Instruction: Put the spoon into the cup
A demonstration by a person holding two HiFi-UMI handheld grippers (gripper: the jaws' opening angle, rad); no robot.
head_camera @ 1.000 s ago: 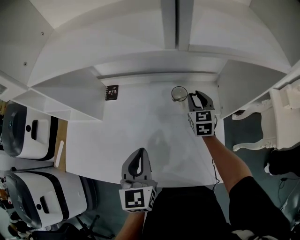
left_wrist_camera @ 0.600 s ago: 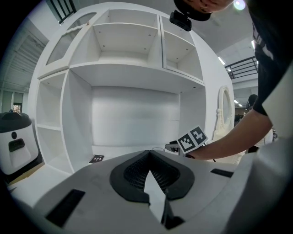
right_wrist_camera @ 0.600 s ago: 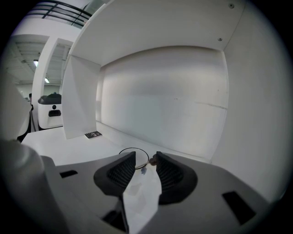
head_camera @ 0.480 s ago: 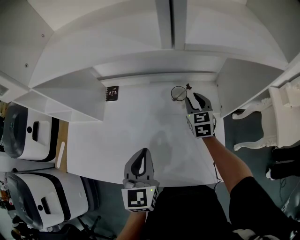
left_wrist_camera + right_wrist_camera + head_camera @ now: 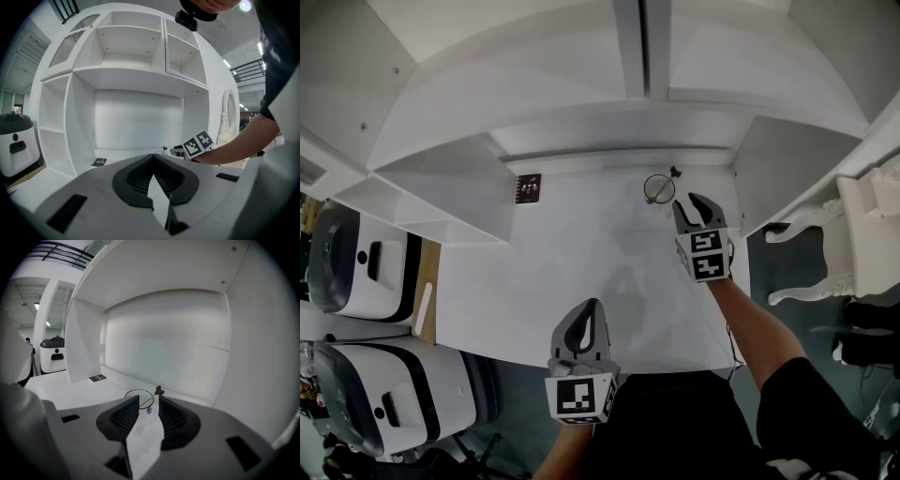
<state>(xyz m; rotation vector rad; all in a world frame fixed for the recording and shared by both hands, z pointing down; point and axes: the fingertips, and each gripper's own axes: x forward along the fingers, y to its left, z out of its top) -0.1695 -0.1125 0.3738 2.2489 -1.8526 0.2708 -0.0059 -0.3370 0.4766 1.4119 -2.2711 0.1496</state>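
A clear glass cup (image 5: 658, 188) stands at the back right of the white desk (image 5: 553, 272). The spoon leans in it, its dark handle end (image 5: 675, 172) sticking out over the far rim. In the right gripper view the cup's rim (image 5: 138, 397) and the spoon's handle end (image 5: 158, 391) lie just beyond my jaws. My right gripper (image 5: 695, 201) hovers close to the cup's near right side, open, with nothing between its pads. My left gripper (image 5: 586, 307) hangs over the desk's front edge, shut and empty (image 5: 152, 158).
A small black card (image 5: 528, 187) lies at the back left of the desk. White shelf walls enclose the desk behind and at both sides. Two white-and-black machines (image 5: 356, 272) stand to the left, and a white chair (image 5: 853, 234) to the right.
The spoon's handle has come into sight standing in the cup. My right gripper has let it go and drawn back a little from the cup. The left gripper has stayed put.
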